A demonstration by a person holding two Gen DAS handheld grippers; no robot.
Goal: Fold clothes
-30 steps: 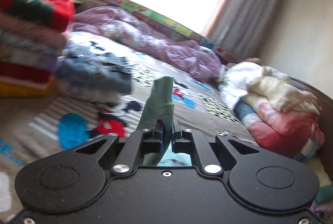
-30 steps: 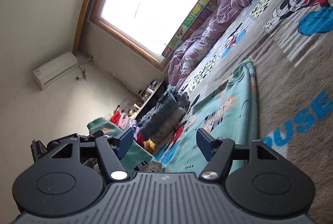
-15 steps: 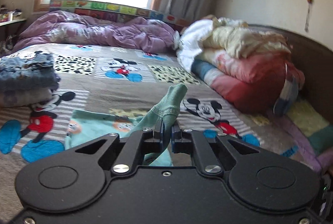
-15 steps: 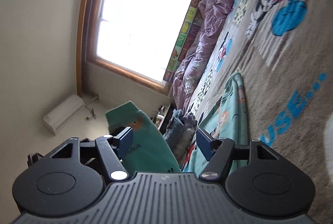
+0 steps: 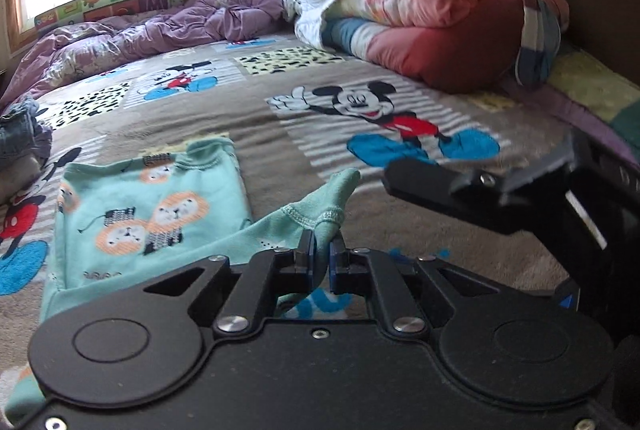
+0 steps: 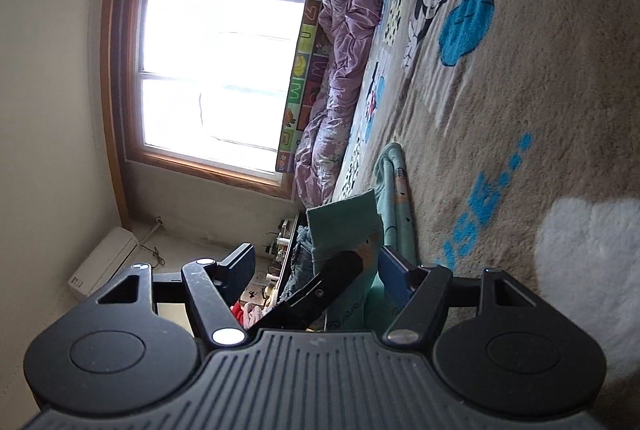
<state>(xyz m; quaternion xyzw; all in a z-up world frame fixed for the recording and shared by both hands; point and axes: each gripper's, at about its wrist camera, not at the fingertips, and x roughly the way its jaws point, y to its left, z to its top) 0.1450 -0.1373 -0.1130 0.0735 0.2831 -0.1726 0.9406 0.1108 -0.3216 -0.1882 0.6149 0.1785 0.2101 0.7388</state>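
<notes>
I count one mint garment (image 5: 152, 214) on the blanket (image 5: 256, 126) and two grippers, my left (image 5: 320, 258) and my right (image 6: 316, 270). One purple quilt (image 5: 160, 26), one window (image 6: 216, 78).

Your mint-green garment (image 5: 152, 214) carries orange lion faces; the bed's blanket (image 5: 256, 118) is taupe with red-and-blue Mickey Mouse prints; the rumpled duvet (image 5: 160, 30) is lilac.
</notes>
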